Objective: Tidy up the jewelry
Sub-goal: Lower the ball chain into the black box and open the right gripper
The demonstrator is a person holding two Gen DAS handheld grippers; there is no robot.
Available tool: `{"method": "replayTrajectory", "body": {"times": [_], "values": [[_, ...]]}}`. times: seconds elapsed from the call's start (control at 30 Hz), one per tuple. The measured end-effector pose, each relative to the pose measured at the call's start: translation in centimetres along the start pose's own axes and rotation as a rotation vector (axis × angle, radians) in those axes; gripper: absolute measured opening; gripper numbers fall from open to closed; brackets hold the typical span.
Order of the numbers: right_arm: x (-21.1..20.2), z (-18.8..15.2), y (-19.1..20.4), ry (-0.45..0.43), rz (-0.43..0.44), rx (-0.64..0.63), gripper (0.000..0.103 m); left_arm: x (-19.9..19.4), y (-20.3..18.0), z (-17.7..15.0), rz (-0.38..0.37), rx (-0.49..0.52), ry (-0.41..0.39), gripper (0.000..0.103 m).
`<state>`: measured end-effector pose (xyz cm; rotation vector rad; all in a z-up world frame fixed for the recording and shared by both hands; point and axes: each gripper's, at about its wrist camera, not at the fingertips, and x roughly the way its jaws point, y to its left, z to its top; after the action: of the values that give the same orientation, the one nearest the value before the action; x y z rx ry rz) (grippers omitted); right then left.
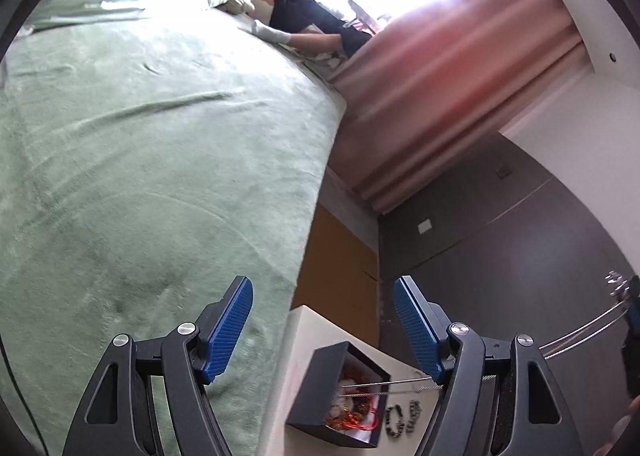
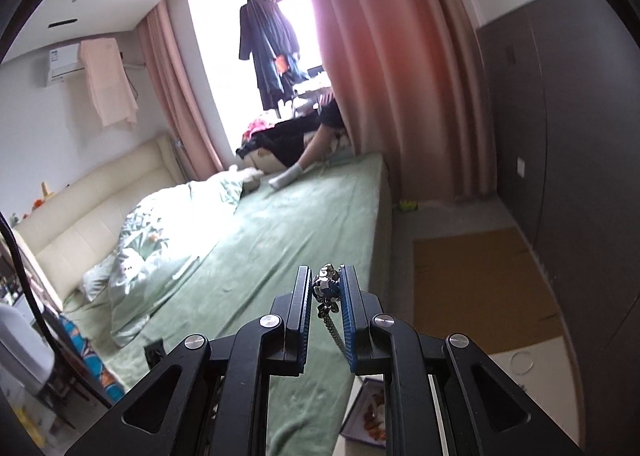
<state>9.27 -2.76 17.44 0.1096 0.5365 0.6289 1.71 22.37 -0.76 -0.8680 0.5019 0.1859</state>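
Necklace [image 2: 326,288] pinched in right tongs [image 2: 325,276]; left tongs [image 1: 323,296] spread above jewelry box [image 1: 340,396], beside bed [image 1: 140,156].

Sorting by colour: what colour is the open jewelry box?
Black jewelry box, clearest in the left wrist view.

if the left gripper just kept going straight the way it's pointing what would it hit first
Probably the edge of the green bed, or the narrow floor gap beside it. The left gripper is open and empty; depth is hard to judge here.

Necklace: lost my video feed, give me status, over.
Right gripper shut on necklace, chain trailing. Left gripper open, empty. Black jewelry box open on the white table. Nothing in the way.
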Motion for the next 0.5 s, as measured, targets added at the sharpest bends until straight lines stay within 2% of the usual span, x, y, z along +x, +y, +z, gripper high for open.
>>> {"method": "replayTrajectory", "body": {"times": [0.3,0.5], "values": [[4.5,-3.7,-1.6,0.120,0.027,0.042,0.016,0.4,0.3,-0.1,-0.006,-0.013,0.009,0.074],[7.1,-7.2,-3.8,0.207,0.032,0.083,0.016,0.4,0.1,-0.1,0.015,-0.008,-0.003,0.074]]}}
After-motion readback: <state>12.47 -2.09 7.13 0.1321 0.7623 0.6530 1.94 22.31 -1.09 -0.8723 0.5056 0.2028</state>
